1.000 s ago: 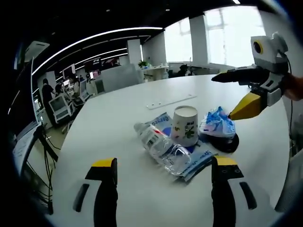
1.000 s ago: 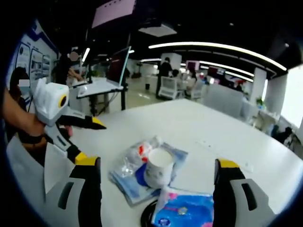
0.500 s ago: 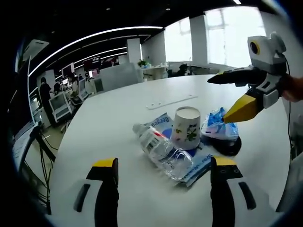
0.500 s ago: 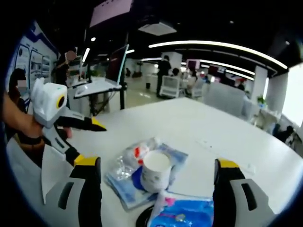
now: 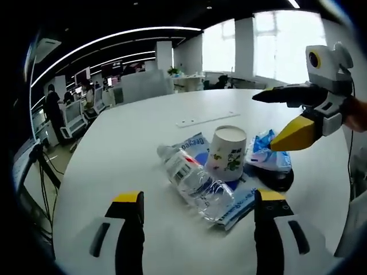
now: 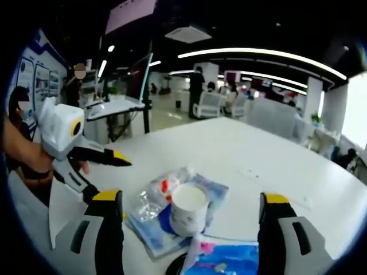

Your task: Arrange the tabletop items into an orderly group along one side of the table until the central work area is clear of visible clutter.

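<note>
Paper cup (image 5: 226,153) looked light, crushable; we judged rim-and-wall pinch best. Crumpled plastic bottle (image 5: 194,183) slippery. Left tool (image 5: 198,229) and right tool (image 6: 192,235) both spread, empty, above white desk (image 5: 132,143).

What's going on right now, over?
Both grippers open, empty, hovering. Paper cup, plastic bottle, blue packets piled mid-table, untouched. Nothing in the way.
</note>
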{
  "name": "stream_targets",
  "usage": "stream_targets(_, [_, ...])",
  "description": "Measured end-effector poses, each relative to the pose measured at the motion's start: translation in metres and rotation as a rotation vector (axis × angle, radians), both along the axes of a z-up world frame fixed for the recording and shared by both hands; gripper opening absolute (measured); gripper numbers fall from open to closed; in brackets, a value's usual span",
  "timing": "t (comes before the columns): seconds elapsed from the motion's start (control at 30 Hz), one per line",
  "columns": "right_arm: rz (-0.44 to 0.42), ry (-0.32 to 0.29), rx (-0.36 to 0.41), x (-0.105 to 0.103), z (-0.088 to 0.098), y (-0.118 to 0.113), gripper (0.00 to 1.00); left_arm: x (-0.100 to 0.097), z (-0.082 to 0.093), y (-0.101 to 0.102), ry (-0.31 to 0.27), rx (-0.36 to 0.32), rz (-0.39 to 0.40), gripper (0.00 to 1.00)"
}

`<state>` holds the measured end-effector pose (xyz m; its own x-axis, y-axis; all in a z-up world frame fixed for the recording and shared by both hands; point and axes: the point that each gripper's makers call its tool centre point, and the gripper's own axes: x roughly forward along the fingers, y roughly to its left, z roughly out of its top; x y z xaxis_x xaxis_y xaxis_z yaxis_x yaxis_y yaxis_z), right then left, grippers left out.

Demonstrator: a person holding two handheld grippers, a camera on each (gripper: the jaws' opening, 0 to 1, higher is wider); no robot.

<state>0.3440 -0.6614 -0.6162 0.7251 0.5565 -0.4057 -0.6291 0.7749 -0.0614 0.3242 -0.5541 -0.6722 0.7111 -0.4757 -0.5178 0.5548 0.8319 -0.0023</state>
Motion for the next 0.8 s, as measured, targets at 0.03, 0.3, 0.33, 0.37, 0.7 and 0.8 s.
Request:
stream_targets(0.03, [0.000, 0.001, 0.000, 0.001, 0.000, 0.000, 0.96, 0.001, 0.000, -0.001, 0.000, 0.001, -0.002, 0.77])
stream_targets(0.3, [-0.001, 0.001, 0.000, 0.007, -0.001, 0.000, 0.96, 0.009, -0.001, -0.007, 0.010, -0.012, -0.002, 0.77])
stream_targets(0.33, [-0.002, 0.000, 0.001, 0.008, -0.001, 0.000, 0.96, 0.009, -0.001, -0.008, 0.010, -0.017, -0.002, 0.77])
stream_targets(0.37, [-0.002, 0.002, 0.003, 0.009, -0.002, 0.000, 0.96, 0.010, -0.002, -0.009, 0.013, -0.022, -0.003, 0.77])
stream_targets(0.7, [0.008, 0.015, -0.002, 0.010, -0.008, 0.002, 0.95, 0.016, -0.011, -0.014, 0.054, -0.043, 0.005, 0.74])
stream_targets(0.8, [0.009, 0.021, -0.001, 0.011, -0.010, 0.002, 0.94, 0.018, -0.012, -0.015, 0.081, -0.072, 0.026, 0.73])
